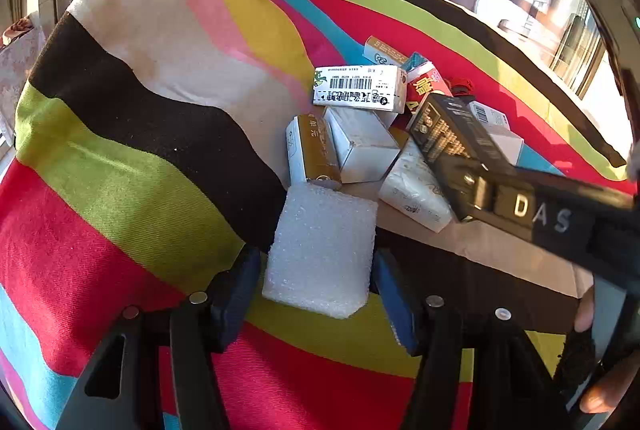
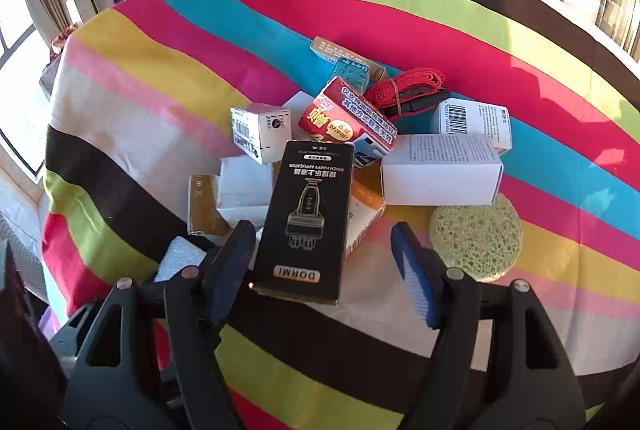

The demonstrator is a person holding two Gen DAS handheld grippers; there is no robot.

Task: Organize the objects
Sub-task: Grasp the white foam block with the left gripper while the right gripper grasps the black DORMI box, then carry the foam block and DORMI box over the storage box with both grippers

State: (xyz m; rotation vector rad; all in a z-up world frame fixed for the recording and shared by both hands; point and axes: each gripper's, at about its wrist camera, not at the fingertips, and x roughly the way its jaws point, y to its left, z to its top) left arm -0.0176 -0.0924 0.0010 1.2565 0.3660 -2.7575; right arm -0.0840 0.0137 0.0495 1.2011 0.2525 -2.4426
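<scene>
A white foam block (image 1: 320, 250) stands on the striped cloth (image 1: 140, 158) at the near edge of a pile of small boxes. My left gripper (image 1: 318, 252) is shut on the block, with a blue pad against each side. A black box with gold print (image 2: 308, 214) lies tilted on the pile between the fingers of my right gripper (image 2: 322, 226). The left pad (image 2: 234, 266) meets the box's edge, and the right pad (image 2: 414, 270) stands clear of it. In the left wrist view the same black box (image 1: 444, 134) sits at the end of a right gripper finger (image 1: 478, 190).
The pile holds a red carton (image 2: 344, 118), white boxes (image 2: 440, 170), a barcode box (image 1: 360, 88), a gold-and-white box (image 1: 316, 150) and a tissue pack (image 1: 412, 186). A round green sponge (image 2: 476, 238) and a red strap bundle (image 2: 404, 90) lie beside it. Windows run behind the table.
</scene>
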